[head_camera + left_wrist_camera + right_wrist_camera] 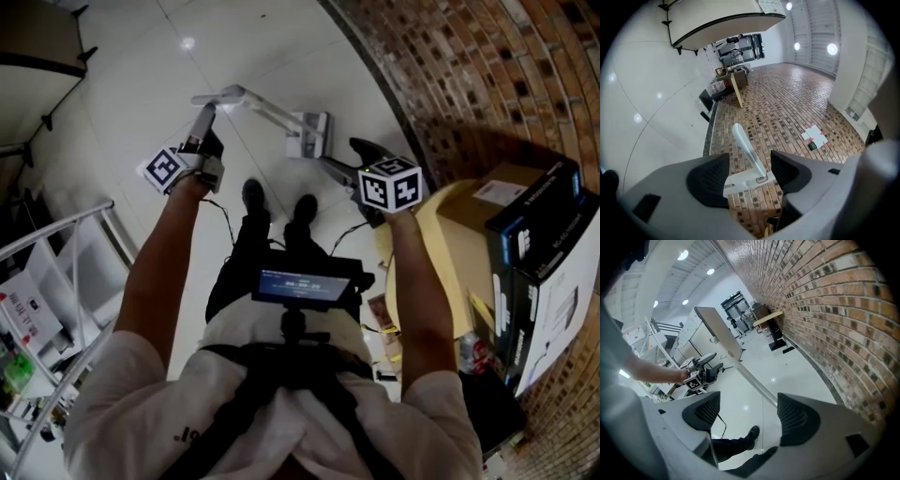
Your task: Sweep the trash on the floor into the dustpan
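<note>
A white long-handled sweeping tool (272, 114) stands on the glossy white floor ahead of my feet; I cannot tell whether it is the broom or the dustpan. My left gripper (208, 120) points level at its upper end. In the left gripper view that white end (749, 179) lies between the open jaws, with gaps to the pads (708, 180). My right gripper (364, 150) is at the tool's other side, angled down. In the right gripper view its jaws (747, 414) stand open and empty; the tool's pole (757, 383) and flat panel (718, 331) rise beyond them. No trash shows on the floor.
A curved brick wall (469, 66) runs along the right, with cardboard boxes (478, 211) and black-and-white cartons (553, 253) stacked against it. A white sheet with red corners (814, 136) sits on the brick surface. A metal rack (56, 281) stands at left. My shoes (255, 197) are on the floor.
</note>
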`<action>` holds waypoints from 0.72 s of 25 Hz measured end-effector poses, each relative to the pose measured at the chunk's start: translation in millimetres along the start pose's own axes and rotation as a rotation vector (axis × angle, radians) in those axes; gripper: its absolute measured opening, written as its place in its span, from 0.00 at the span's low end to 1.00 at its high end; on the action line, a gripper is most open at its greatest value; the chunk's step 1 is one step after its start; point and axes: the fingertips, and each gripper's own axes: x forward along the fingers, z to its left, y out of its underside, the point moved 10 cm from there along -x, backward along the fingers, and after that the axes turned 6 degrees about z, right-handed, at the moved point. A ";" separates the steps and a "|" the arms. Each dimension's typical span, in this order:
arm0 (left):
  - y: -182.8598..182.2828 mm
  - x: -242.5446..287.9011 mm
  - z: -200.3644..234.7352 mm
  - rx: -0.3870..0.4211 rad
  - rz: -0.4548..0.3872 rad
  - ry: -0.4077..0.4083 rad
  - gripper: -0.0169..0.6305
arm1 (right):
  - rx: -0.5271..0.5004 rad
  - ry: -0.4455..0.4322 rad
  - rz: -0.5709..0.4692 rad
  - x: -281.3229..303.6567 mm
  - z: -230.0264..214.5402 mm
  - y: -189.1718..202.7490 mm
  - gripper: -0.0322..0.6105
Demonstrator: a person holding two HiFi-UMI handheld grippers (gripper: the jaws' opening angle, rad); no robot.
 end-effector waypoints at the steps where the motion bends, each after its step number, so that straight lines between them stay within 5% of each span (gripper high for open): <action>1: 1.8 -1.8 -0.1 0.004 -0.001 -0.003 0.44 | -0.001 0.003 0.002 -2.0 0.0 2.5 0.63; 14: 68.2 -98.3 -60.7 0.028 -0.023 0.044 0.42 | 0.005 0.010 -0.083 -35.2 29.3 29.2 0.63; 18: 93.2 -117.3 -86.8 0.075 0.037 0.060 0.23 | 0.043 -0.001 -0.114 -42.7 40.3 35.2 0.62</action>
